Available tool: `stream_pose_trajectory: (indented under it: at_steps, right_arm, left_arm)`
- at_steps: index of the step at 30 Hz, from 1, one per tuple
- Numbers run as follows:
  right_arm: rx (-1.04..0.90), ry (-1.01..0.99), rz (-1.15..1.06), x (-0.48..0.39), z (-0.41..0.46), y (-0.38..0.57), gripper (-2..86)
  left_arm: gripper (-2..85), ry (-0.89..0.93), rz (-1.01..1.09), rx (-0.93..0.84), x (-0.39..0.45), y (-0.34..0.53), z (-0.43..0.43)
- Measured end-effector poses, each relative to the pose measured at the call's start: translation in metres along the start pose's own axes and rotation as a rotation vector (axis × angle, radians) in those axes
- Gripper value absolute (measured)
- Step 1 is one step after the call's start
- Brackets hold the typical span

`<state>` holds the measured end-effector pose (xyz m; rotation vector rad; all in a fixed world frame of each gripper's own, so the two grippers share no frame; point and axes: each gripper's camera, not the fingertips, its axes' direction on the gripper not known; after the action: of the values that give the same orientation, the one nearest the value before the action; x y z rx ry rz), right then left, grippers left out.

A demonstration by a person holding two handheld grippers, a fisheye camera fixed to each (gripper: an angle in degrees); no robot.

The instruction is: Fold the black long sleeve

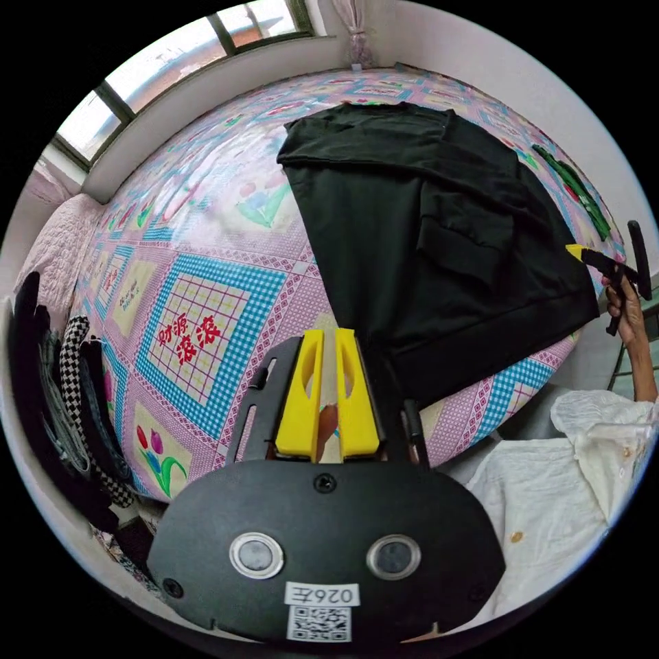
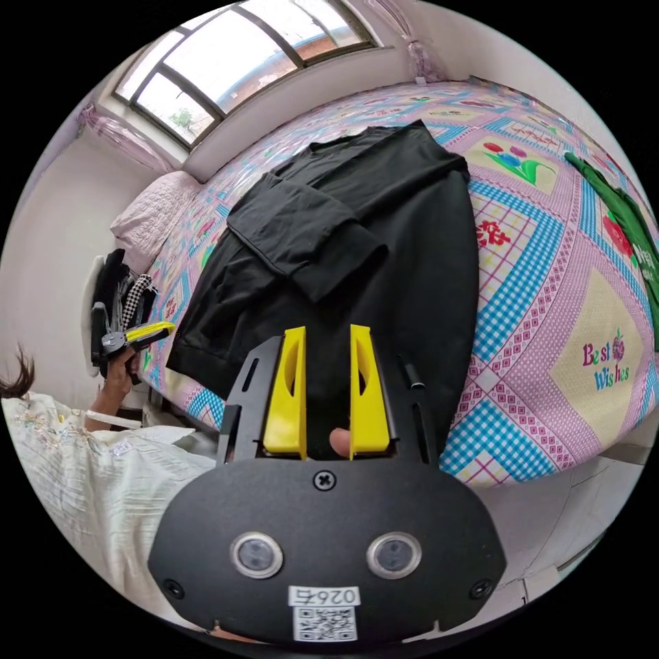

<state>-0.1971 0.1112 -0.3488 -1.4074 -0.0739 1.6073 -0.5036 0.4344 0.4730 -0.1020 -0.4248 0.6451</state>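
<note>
A bed with a pink, blue-checked patchwork cover carries the black long-sleeved top, spread flat with one sleeve folded across its body. The left gripper and right gripper hover above the hem, each with yellow jaws narrowly parted, holding nothing.

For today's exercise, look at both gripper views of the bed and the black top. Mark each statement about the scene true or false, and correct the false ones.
1. The black long sleeve lies on a patterned bedspread. True.
2. Both sleeves are spread straight out to the sides. False: one sleeve is folded across the body.
3. A green garment lies on the bed apart from the black one. True.
4. The left gripper is clamped on the hem. False: it is clear of the cloth, with a narrow gap between its jaws.
5. The right gripper has its jaws apart. True.
</note>
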Motion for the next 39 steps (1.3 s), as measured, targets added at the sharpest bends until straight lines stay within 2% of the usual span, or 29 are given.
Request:
stream_pose_trajectory:
  at_steps: [2, 6, 9, 11, 13, 15, 18, 20, 23, 25, 30, 39]
  right_arm:
    - [0.05, -0.021, -0.037, -0.014, -0.005, -0.022, 5.9]
    - [0.104, -0.064, -0.154, -0.049, 0.003, -0.083, 5.2]
    - [0.112, -0.106, -0.286, -0.088, 0.03, -0.156, 4.8]
    - [0.104, -0.078, -0.394, -0.125, 0.066, -0.22, 4.5]
    - [0.079, -0.052, -0.455, -0.149, 0.101, -0.266, 4.4]
    - [0.036, -0.056, -0.488, -0.17, 0.139, -0.312, 4.2]
    - [-0.037, -0.038, -0.519, -0.201, 0.2, -0.377, 4.1]
    - [-0.076, 0.05, -0.529, -0.217, 0.244, -0.418, 4.3]
    - [-0.182, 0.172, -0.516, -0.218, 0.304, -0.455, 4.5]
    - [-0.307, 0.15, -0.514, -0.209, 0.335, -0.465, 1.5]
    - [-0.27, 0.023, -0.512, -0.192, 0.311, -0.449, -1.3]
    - [-0.254, -0.03, -0.427, -0.17, 0.31, -0.451, 1.8]
  left_arm:
    - [-0.4, 0.021, -0.083, 0.059, -0.025, -0.009, -0.008]
    - [-0.5, 0.317, -0.158, 0.255, -0.08, -0.05, -0.014]
    - [1.0, 0.362, -0.183, 0.324, -0.102, -0.1, 0.004]
    - [7.2, 0.368, -0.172, 0.32, -0.107, -0.134, 0.022]
    - [16.9, 0.413, -0.169, 0.294, -0.113, -0.178, 0.051]
    - [20.3, 0.445, -0.155, 0.263, -0.116, -0.206, 0.07]
    - [21.5, 0.399, -0.13, 0.214, -0.118, -0.242, 0.095]
    - [20.8, 0.363, -0.119, 0.172, -0.12, -0.259, 0.109]
    - [13.0, 0.326, -0.079, 0.059, -0.12, -0.278, 0.131]
    - [4.0, 0.348, 0.005, 0.132, -0.116, -0.273, 0.123]
    - [1.6, 0.259, 0.079, 0.231, -0.108, -0.249, 0.108]
    - [3.6, 0.058, 0.077, 0.156, -0.112, -0.255, 0.118]
